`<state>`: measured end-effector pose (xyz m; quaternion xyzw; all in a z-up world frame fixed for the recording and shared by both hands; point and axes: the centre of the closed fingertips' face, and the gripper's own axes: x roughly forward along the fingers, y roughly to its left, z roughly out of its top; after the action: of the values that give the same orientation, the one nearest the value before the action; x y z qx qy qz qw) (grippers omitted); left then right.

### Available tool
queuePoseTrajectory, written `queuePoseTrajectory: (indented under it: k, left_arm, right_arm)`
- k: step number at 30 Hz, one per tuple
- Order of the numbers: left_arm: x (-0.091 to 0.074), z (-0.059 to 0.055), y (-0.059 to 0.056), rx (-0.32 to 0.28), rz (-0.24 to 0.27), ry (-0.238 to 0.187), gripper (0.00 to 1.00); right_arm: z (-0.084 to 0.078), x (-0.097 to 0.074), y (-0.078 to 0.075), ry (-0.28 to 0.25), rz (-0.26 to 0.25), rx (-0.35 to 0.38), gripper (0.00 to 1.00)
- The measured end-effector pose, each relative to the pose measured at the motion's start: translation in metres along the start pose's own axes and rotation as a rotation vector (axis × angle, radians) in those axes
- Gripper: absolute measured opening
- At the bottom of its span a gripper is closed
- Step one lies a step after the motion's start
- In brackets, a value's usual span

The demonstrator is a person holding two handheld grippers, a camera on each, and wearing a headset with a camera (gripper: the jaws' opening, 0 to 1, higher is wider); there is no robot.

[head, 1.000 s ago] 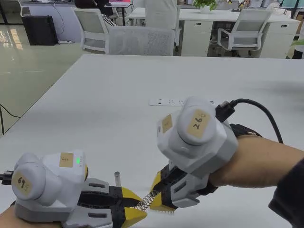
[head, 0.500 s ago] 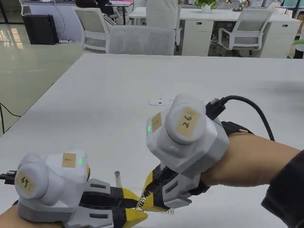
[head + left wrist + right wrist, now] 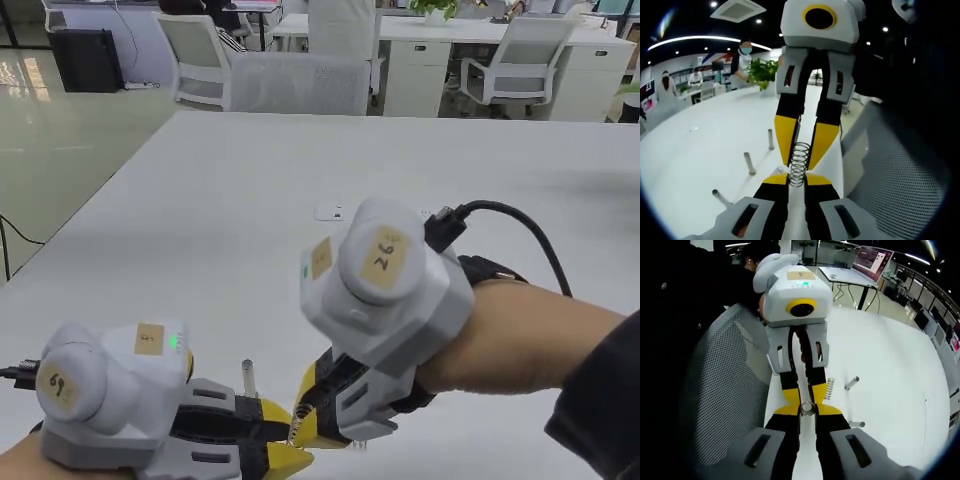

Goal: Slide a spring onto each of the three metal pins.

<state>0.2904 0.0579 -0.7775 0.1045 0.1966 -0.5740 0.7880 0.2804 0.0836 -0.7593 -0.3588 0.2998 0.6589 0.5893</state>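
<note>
Steel spring (image 3: 799, 161) bridges left claw (image 3: 796, 179) and right claw (image 3: 808, 411), both clenched on it.

A power strip (image 3: 329, 212) lies mid-frame on a white workbench (image 3: 180, 230) in the head view; a grey mesh chair (image 3: 298, 85) and white office chairs (image 3: 505, 60) stand along the top.

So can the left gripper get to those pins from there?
Probably, yes: the pins stand bare beside the left gripper, with nothing between. But the right gripper faces it, apparently clamped on the same spring.
</note>
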Motion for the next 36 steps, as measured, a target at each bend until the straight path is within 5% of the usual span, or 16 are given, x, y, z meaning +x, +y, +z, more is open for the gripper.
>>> queuePoseTrajectory:
  k: [11,36]
  left_arm:
    - [-0.002,-0.001,0.000,-0.016,0.003,-0.005,0.10]
    - [-0.036,-0.004,0.025,-0.078,0.120,-0.041,0.30]
  right_arm:
    - [-0.011,-0.004,-0.006,0.020,-0.018,0.021,0.07]
    - [-0.048,-0.036,-0.027,0.056,-0.095,0.112,0.08]
